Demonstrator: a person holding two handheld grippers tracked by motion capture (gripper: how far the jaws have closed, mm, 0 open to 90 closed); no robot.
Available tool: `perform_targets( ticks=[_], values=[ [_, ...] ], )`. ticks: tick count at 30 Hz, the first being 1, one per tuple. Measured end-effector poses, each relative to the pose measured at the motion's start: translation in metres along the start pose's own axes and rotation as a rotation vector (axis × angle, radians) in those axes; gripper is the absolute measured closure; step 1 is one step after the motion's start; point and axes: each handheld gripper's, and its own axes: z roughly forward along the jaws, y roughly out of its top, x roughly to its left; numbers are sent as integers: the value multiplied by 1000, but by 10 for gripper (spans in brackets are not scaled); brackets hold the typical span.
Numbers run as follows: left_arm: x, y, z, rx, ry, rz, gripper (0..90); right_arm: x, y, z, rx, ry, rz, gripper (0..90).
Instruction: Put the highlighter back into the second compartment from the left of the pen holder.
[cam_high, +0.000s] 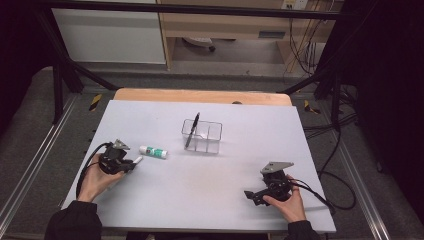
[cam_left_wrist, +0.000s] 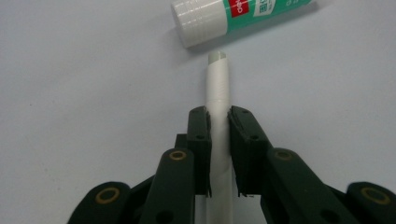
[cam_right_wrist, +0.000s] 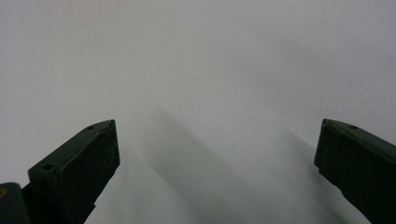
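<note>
A white pen-like tube sticks out forward from between the jaws of my left gripper, whose pads press on both its sides. From above, that left gripper rests at the table's left with the tube pointing right. Just past the tube's tip lies a white and green glue stick, also seen on the table. My right gripper sits at the front right, pointing left. Its jaws stand wide open over bare table.
A clear divided box stands near the table's middle with a black pen leaning in it. The grey tabletop has a wooden strip along its far edge. Cables trail off the right side.
</note>
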Motion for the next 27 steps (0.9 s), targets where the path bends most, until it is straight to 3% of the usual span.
perform_targets(
  ticks=[27],
  values=[
    [-8, 11, -38, -115, -4, -2, 781, -1, 0, 0, -7, -2, -5, 9]
  ],
)
